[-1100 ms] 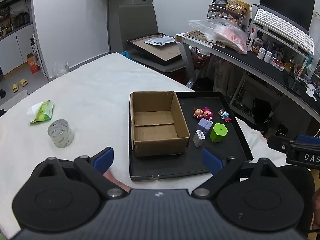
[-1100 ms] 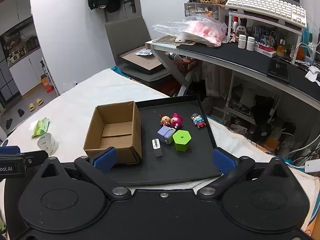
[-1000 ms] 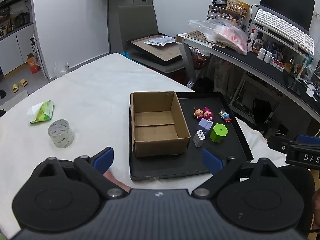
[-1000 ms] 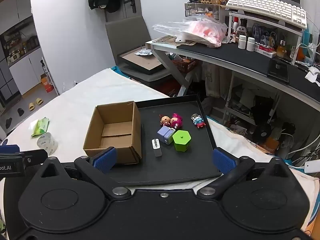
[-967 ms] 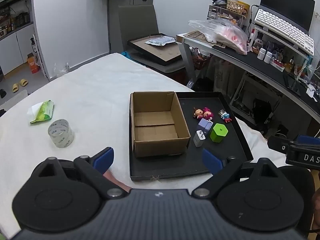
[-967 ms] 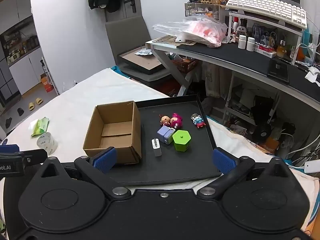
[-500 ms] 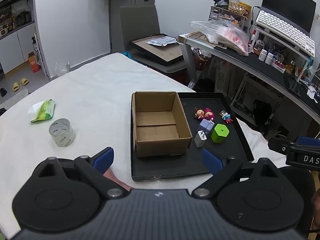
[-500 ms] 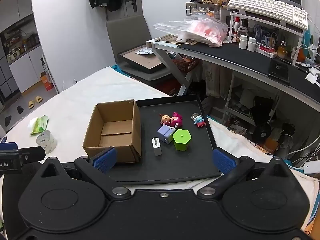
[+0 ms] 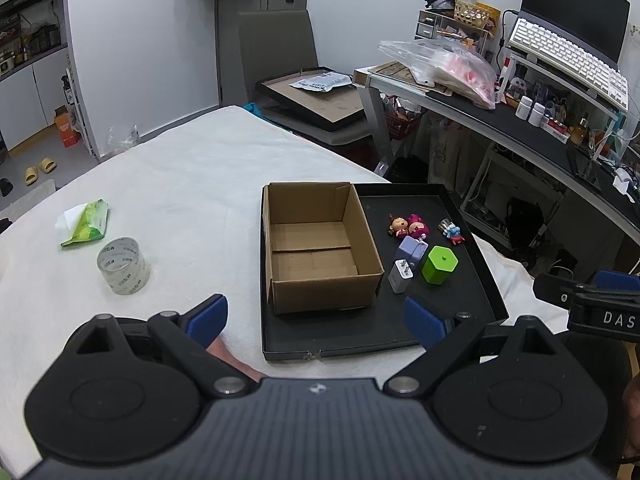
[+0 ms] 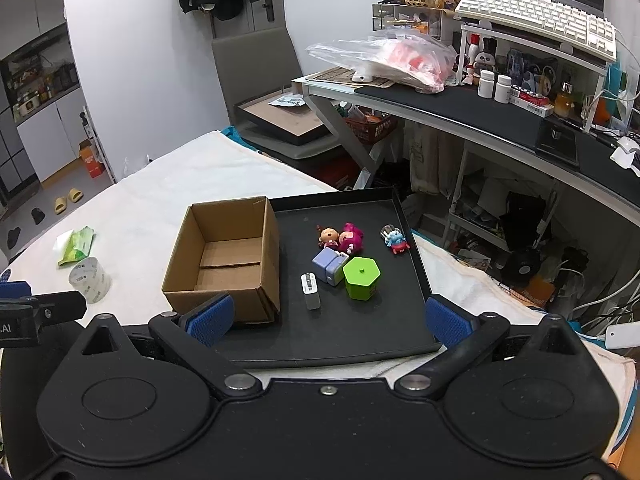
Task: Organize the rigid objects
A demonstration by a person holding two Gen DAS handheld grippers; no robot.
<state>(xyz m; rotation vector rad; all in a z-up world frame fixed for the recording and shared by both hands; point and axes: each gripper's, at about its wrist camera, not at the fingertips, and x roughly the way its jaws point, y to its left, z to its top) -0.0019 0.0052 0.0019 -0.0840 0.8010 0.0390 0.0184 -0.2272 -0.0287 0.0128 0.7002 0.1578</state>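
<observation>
Both the left gripper point(image 9: 316, 318) and right gripper point(image 10: 326, 318) have barely drifted (fingers apart, empty), so the toys, white charger point(image 10: 310, 291) and green hexagonal box point(image 10: 361, 278) remain on the black tray point(image 10: 340, 340) beside the empty cardboard box point(image 10: 224, 256).

Matt brown cardboard is seen on the box point(image 9: 320, 248); a smooth, matt black finish on the tray point(image 10: 360, 332). Glossy plastic shows on the green hexagonal block point(image 10: 361, 279), clear shiny film on the tape roll point(image 9: 123, 265), rough white cloth on the table point(image 9: 180, 200).
</observation>
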